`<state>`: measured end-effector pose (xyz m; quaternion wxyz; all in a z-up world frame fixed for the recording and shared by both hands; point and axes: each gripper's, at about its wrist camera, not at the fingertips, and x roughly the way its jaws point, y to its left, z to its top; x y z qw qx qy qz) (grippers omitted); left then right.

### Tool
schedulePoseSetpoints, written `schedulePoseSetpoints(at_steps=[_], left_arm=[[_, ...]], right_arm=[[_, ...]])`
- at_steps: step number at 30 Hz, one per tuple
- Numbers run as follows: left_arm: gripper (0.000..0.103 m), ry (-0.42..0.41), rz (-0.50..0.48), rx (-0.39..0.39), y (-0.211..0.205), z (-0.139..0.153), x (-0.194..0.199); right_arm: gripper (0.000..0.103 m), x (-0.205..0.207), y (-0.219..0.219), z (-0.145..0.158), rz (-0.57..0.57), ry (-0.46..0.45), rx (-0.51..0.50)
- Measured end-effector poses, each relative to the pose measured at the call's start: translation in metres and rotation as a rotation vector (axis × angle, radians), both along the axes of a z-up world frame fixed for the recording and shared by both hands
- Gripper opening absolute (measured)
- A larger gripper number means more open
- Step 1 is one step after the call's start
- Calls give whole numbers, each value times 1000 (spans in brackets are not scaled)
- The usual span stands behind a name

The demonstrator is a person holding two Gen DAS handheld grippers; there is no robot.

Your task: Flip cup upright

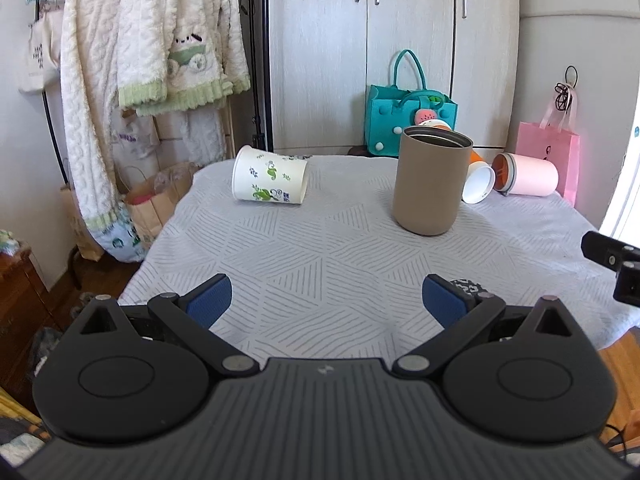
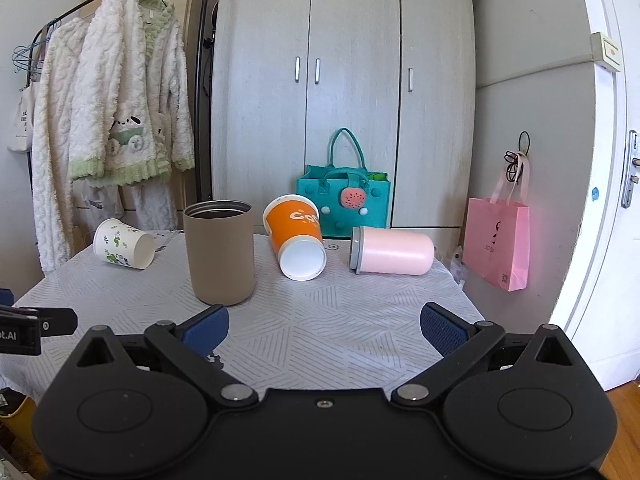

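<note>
A tan cup (image 1: 431, 181) (image 2: 219, 252) stands upright on the table. A white paper cup with green print (image 1: 270, 176) (image 2: 124, 249) lies on its side at the far left. An orange paper cup (image 2: 298, 236) (image 1: 478, 178) lies on its side behind the tan cup. A pink tumbler (image 2: 392, 250) (image 1: 526, 174) lies on its side at the right. My left gripper (image 1: 326, 300) is open and empty over the near table. My right gripper (image 2: 324, 326) is open and empty, near the front edge.
The table has a grey patterned cloth (image 1: 320, 248) (image 2: 340, 320). A teal felt bag (image 1: 408, 120) (image 2: 344, 204) stands behind the table by the wardrobe. A pink paper bag (image 2: 498, 244) hangs at the right. Robes (image 1: 140, 60) hang at the left.
</note>
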<state>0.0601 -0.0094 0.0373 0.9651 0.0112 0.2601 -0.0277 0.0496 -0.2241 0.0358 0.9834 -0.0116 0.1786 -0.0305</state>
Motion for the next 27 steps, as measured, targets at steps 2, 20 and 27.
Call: schedulePoseSetpoints(at_steps=[2, 20, 27], left_arm=[[103, -7, 7, 18, -2, 1, -1], [103, -31, 62, 21, 2, 3, -4], [103, -25, 64, 16, 3, 4, -5]], right_arm=[[103, 0, 0, 0, -3, 1, 0], [103, -3, 0, -1, -21, -1, -18], [103, -3, -1, -1, -23, -2, -18]])
